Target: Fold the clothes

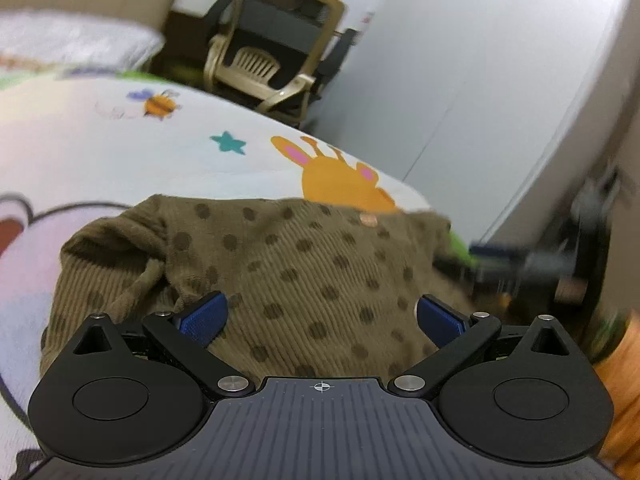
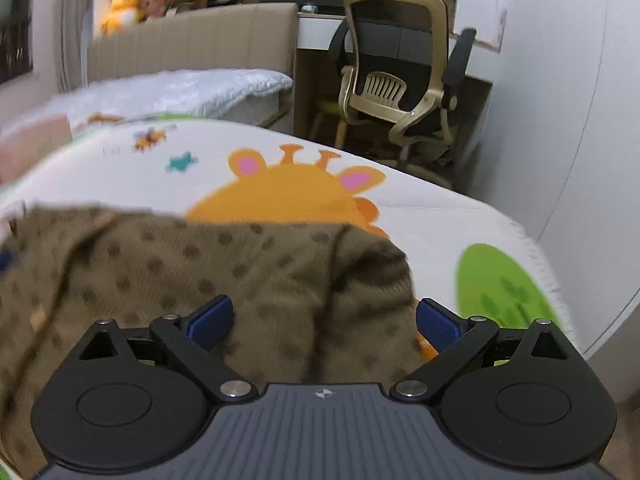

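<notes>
An olive-brown corduroy garment with dark dots (image 1: 304,264) lies bunched on a cartoon-print bed cover (image 1: 120,152). My left gripper (image 1: 322,318) is open, its blue pads (image 1: 206,318) spread wide just above the cloth, holding nothing. The same garment (image 2: 224,280) fills the lower left of the right wrist view. My right gripper (image 2: 324,320) is open over the garment's right edge, its blue pads (image 2: 438,328) apart and empty. The right gripper shows blurred at the right of the left wrist view (image 1: 532,260).
The bed cover (image 2: 440,216) carries a giraffe, star and bee print. An office chair (image 2: 400,80) and a desk stand beyond the bed. A white wall panel (image 2: 560,120) runs along the right. A beige headboard (image 2: 192,40) and a quilted pillow (image 2: 180,88) lie at the far left.
</notes>
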`<control>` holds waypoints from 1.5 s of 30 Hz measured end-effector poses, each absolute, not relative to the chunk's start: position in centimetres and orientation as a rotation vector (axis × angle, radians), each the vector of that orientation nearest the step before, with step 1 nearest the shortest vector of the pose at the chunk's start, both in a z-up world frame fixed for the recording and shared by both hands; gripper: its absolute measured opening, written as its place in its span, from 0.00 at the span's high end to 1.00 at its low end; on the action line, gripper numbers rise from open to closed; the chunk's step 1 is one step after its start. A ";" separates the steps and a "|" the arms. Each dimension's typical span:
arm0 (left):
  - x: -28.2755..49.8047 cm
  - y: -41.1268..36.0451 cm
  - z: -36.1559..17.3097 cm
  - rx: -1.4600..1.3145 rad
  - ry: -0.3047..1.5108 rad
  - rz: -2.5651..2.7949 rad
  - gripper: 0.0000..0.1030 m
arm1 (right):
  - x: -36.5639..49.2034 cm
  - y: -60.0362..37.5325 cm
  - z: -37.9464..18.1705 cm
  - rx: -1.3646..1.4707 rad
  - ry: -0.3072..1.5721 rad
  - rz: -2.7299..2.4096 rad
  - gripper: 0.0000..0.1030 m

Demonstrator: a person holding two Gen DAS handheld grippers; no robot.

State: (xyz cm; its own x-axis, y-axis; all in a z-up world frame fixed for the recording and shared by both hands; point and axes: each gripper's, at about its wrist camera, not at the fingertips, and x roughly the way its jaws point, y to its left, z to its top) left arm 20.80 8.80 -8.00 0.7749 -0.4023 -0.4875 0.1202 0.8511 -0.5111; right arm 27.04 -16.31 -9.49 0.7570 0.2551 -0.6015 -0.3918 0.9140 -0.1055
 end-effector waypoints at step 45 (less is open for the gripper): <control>14.6 2.3 -8.5 -0.383 0.691 -0.408 0.00 | 19.1 -14.8 -10.7 -0.193 0.726 0.530 0.00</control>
State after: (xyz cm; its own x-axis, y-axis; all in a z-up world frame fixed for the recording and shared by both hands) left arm 14.61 2.34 -8.55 0.6986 -0.4804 -0.5303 0.2328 0.8534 -0.4664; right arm 19.11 -14.81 -10.74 0.6238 0.3935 -0.6754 -0.5240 0.8516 0.0122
